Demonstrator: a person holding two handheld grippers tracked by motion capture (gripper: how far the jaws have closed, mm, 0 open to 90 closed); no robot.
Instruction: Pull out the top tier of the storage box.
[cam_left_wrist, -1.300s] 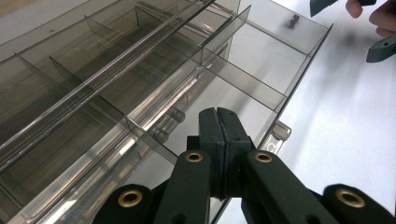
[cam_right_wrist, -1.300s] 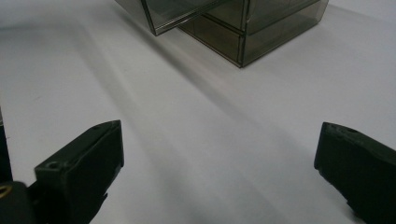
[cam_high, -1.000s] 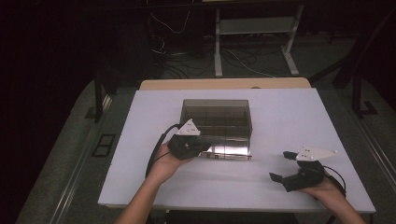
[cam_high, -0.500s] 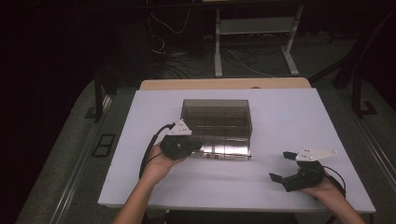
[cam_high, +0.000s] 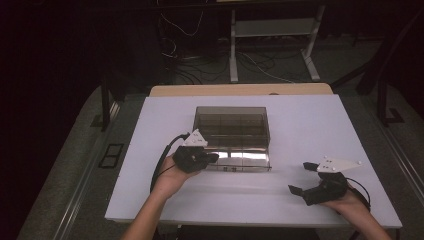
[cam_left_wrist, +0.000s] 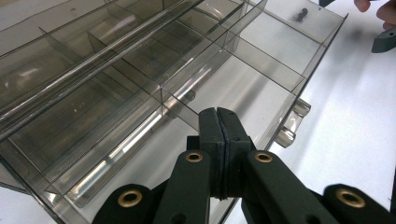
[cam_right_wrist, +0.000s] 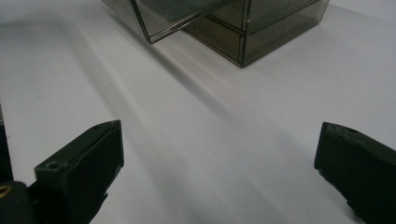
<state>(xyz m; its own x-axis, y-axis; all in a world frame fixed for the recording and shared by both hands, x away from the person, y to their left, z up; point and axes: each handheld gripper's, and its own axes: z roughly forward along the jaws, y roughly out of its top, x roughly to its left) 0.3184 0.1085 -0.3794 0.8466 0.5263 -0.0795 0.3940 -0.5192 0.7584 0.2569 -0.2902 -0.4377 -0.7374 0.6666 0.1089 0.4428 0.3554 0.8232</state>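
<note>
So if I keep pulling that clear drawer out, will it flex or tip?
The drawer looks like thin rigid plastic with dividers, so it probably stays stiff rather than floppy. Nearly empty, it is likely light. Pulled well out of the cabinet, its front may sag or tip. The left gripper is shut at its front edge.

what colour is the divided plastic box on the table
Smoky grey and see-through; the box shows this best in the left gripper view, dividers visible through its walls.

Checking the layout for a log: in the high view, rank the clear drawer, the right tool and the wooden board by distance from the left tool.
1. Clear drawer, just right of the left tool.
2. Wooden board, beyond the table's far edge.
3. Right tool, near right.
</note>
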